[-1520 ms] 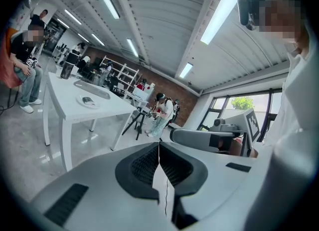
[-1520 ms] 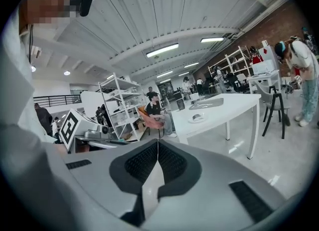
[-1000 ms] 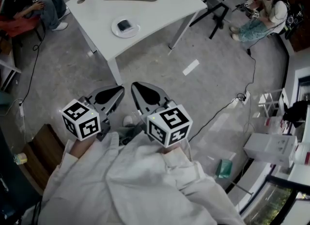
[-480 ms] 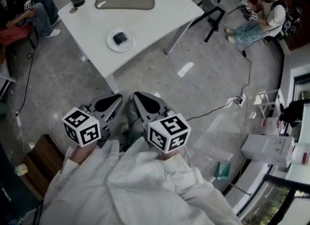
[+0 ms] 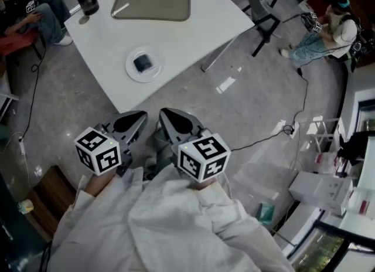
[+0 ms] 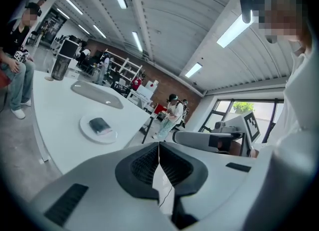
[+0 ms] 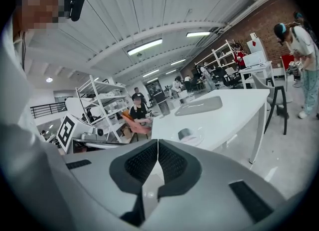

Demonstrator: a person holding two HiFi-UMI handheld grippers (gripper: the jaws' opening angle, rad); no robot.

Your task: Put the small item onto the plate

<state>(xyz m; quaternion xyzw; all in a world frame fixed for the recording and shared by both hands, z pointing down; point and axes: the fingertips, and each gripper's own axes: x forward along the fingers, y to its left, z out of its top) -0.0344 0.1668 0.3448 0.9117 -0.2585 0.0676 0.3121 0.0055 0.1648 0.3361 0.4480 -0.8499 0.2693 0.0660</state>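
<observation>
My left gripper (image 5: pixel 133 122) and right gripper (image 5: pixel 176 121) are both closed tight on nothing, held above the floor near the white table (image 5: pixel 193 24) — the small dark item (image 5: pixel 142 63) lies on the plate (image 5: pixel 130 74) there.

- Your left gripper (image 5: pixel 140 116) points forward, up and to the left of the right marker cube (image 5: pixel 203 156). Its jaws are pressed together along a thin seam, with nothing between them.
- Your right gripper (image 5: pixel 165 114) reaches forward from that cube, jaws likewise closed and empty.
- The two grippers lie side by side, tips near each other but apart, both tilted slightly downward.
- The left marker cube (image 5: pixel 98 149) sits level with the right marker cube, well to its left.
- Your white sleeves (image 5: pixel 176 224) run back from behind that cube, forearms close together.
</observation>
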